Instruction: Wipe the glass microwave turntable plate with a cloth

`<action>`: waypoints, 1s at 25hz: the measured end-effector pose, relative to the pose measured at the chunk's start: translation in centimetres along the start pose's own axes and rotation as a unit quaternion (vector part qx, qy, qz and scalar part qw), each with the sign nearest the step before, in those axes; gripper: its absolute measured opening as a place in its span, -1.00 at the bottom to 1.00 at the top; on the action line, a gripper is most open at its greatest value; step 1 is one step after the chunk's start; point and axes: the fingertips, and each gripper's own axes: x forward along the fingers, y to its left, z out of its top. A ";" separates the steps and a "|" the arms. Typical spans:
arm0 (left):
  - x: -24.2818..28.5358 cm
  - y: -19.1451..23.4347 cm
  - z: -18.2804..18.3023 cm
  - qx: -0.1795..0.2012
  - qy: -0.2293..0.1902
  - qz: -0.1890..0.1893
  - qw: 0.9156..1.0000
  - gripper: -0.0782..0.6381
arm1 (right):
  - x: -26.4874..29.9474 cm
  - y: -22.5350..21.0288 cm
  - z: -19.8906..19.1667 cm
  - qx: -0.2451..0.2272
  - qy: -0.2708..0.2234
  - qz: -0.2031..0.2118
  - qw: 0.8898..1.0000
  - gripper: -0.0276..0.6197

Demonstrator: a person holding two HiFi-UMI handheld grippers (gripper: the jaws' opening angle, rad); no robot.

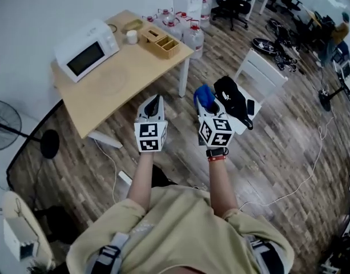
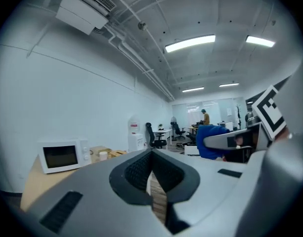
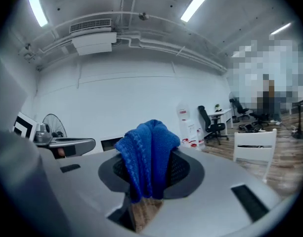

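Note:
The glass turntable plate [image 1: 109, 80] lies flat on the light wooden table [image 1: 141, 67], in front of the white microwave [image 1: 86, 50], whose door is closed. I stand off the table's near corner with both grippers held over the floor. My right gripper [image 1: 208, 104] is shut on a bunched blue cloth [image 1: 204, 95], which stands up between its jaws in the right gripper view [image 3: 148, 154]. My left gripper [image 1: 155, 100] is shut and holds nothing [image 2: 152, 155]. The microwave [image 2: 60, 156] shows at the left of the left gripper view.
A wooden compartment tray [image 1: 161, 42] and a white cup [image 1: 131, 36] stand at the table's far end. Water bottles [image 1: 192, 36] crowd the floor behind it. To my right, a black bag [image 1: 232, 99] lies on a low white stand. A fan [image 1: 3, 128] stands at left.

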 end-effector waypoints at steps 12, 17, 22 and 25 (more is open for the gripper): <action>-1.1 25.1 -1.5 -0.032 0.007 0.143 0.989 -0.75 | 19.5 20.5 -1.0 -0.029 0.052 0.160 0.985 -0.52; -0.4 34.6 -1.2 -0.047 0.002 0.162 0.986 -0.75 | 27.0 27.9 -2.2 -0.045 0.076 0.184 0.979 -0.52; 0.0 42.8 -2.0 -0.048 0.009 0.174 0.983 -0.75 | 33.1 34.2 -3.0 -0.035 0.085 0.205 0.974 -0.52; -0.2 46.4 -2.7 -0.059 0.010 0.184 0.981 -0.75 | 35.8 37.5 -3.9 -0.034 0.096 0.220 0.970 -0.52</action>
